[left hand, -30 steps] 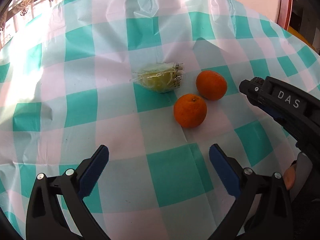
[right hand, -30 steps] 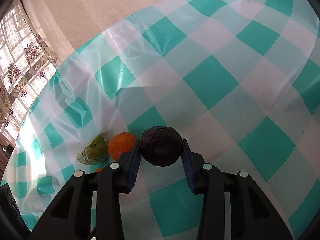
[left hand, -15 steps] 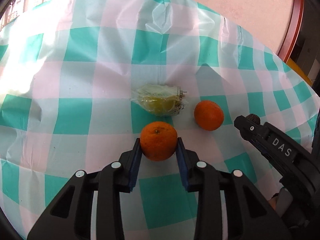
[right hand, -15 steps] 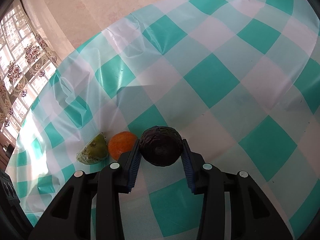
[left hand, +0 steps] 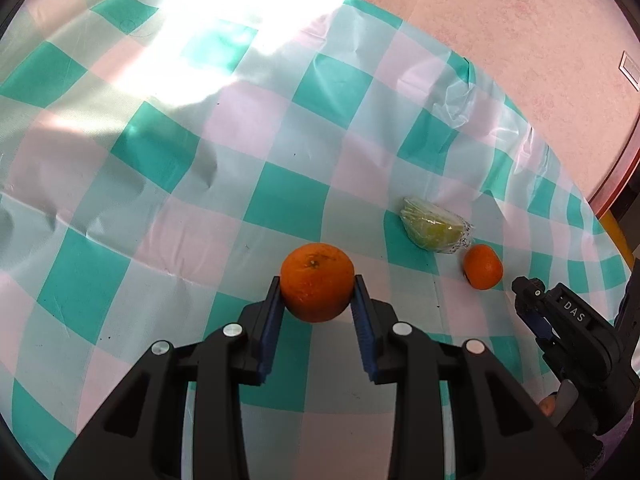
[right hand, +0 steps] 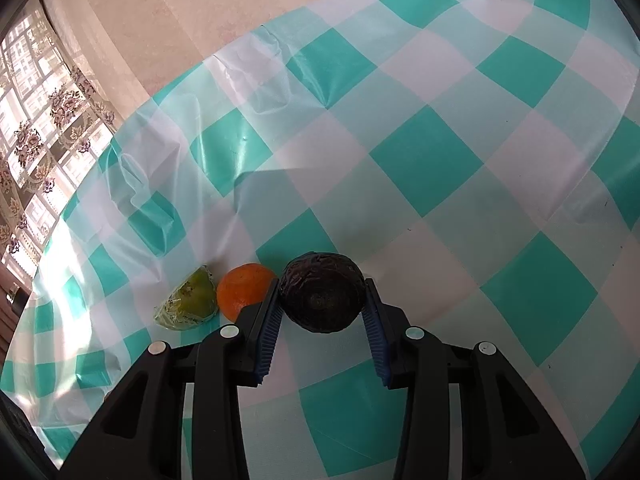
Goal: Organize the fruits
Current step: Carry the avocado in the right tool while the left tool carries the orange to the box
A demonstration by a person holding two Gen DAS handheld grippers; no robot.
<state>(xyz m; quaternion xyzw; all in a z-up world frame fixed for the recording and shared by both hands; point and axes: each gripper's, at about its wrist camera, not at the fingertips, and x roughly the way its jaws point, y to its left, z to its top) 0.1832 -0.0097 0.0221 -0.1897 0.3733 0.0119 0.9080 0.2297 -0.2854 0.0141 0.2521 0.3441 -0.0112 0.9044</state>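
My left gripper (left hand: 317,292) is shut on an orange (left hand: 317,280), held just over the teal-and-white checked tablecloth (left hand: 160,208). To its right lie a plastic-wrapped green fruit wedge (left hand: 434,229) and a second, smaller orange (left hand: 483,266). The right gripper's black body (left hand: 568,332) shows at the right edge of the left wrist view. In the right wrist view my right gripper (right hand: 322,300) is shut on a dark, wrinkled avocado (right hand: 322,291). Left of it sit the second orange (right hand: 242,290) and the wrapped wedge (right hand: 188,300).
The round table's far edge (left hand: 532,128) curves along a pale pink wall. A curtained window (right hand: 36,148) lights the left side, and glare washes out the cloth there. A wooden frame (left hand: 612,184) stands past the table at the right.
My left gripper closed on the nearer orange and carried it left, away from the wedge and the other orange, rolling as it went. The right gripper kept still with the avocado.
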